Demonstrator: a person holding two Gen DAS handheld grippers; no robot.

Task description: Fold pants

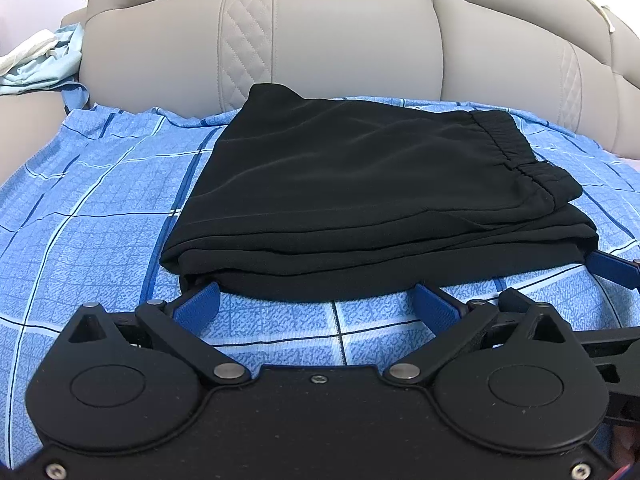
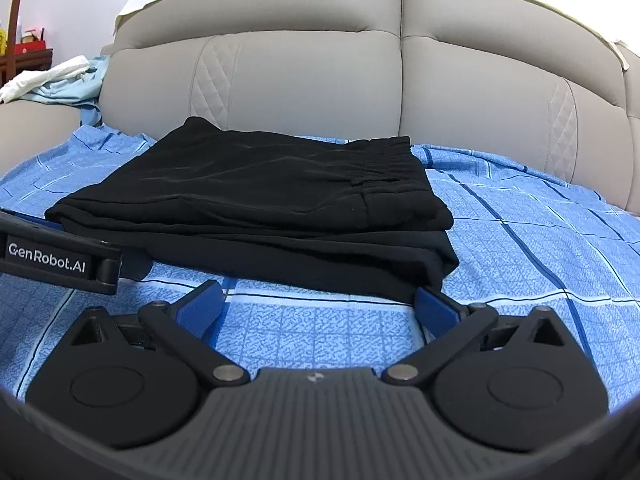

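Lying folded on the blue checked sheet (image 1: 100,216), black pants (image 1: 352,184), left gripper (image 1: 316,300) and right gripper (image 2: 320,296) both spread wide at its near edge, holding nothing.

Low, close wrist views; shared pants (image 1: 360,184)

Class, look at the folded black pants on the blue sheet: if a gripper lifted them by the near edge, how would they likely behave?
The black pants would probably droop, since the thin fabric shows soft ripples. The stacked layers at the near edge look loose, so the fold may well fall open. They look light, lying flat on the blue sheet.
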